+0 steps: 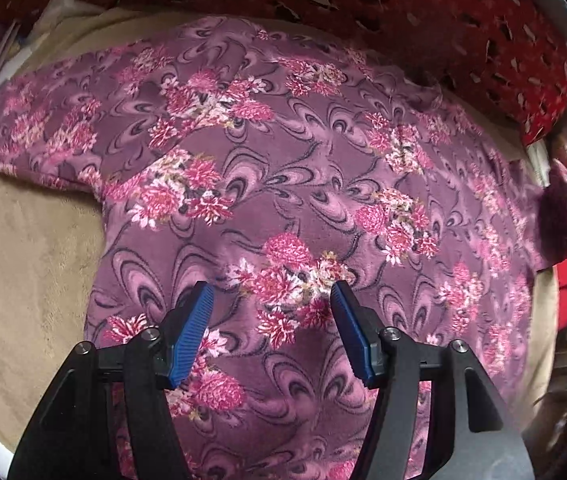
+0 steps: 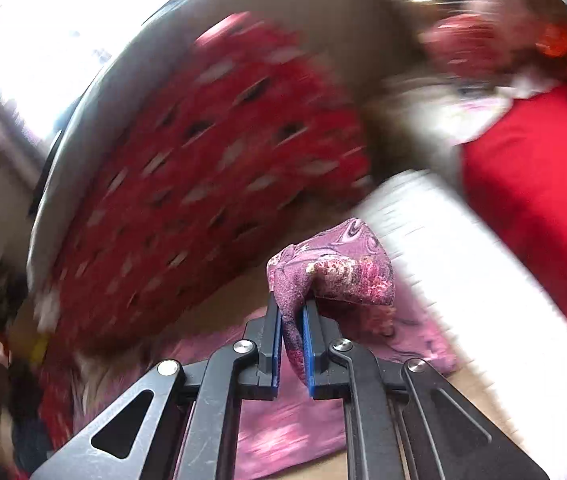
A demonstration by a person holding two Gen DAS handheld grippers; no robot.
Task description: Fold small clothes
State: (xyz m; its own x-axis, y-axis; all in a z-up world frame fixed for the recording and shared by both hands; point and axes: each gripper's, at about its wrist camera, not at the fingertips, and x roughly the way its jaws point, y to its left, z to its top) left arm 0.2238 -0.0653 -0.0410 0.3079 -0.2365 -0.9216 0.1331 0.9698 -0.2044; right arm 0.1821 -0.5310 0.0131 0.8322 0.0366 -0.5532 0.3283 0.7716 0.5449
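Observation:
A purple garment (image 1: 283, 184) with pink flower print lies spread on a beige surface (image 1: 23, 260) in the left wrist view. My left gripper (image 1: 272, 290) is open and empty, hovering just above the garment's near part. In the right wrist view my right gripper (image 2: 292, 312) is shut on a bunched edge of the same garment (image 2: 335, 268) and holds it lifted, with the rest of the cloth (image 2: 283, 420) trailing below. That view is blurred by motion. The lifted corner also shows at the right edge of the left wrist view (image 1: 563, 216).
A red cushion with a white and dark pattern (image 1: 403, 12) lies along the far side of the garment, also seen in the right wrist view (image 2: 203, 184). A white object (image 2: 463, 280) and red cloth (image 2: 543, 200) lie to the right. Clutter sits at the far left (image 1: 3, 52).

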